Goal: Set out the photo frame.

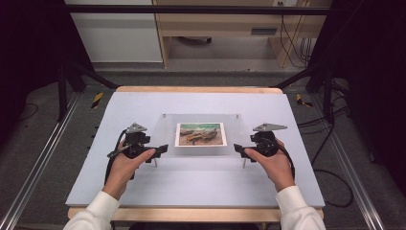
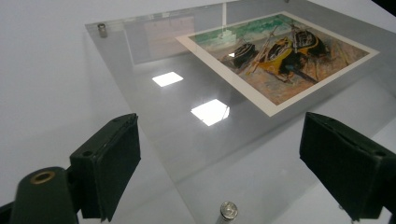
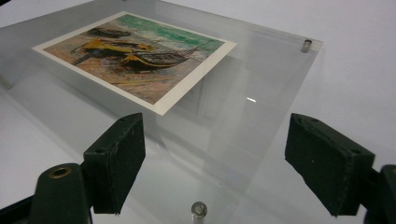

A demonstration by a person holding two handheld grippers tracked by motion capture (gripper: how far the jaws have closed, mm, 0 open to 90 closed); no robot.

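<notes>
- Two tools flank a clear acrylic panel [image 1: 201,139] that stands on small metal posts [image 2: 228,211] near the middle of the grey worktop [image 1: 191,184].
- A picture of boats [image 1: 200,133] lies on the panel.
- Left tool [image 1: 160,149]: jaws wide apart at the panel's left edge, gripping nothing.
- Right tool [image 1: 238,149]: jaws likewise apart at the right edge, empty.

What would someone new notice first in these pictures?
A colourful boat picture sits mid-table inside a clear acrylic frame raised on small metal standoffs. The left tongs and right tongs flank its near corners, each with its jaws apart around a corner of the frame.
</notes>
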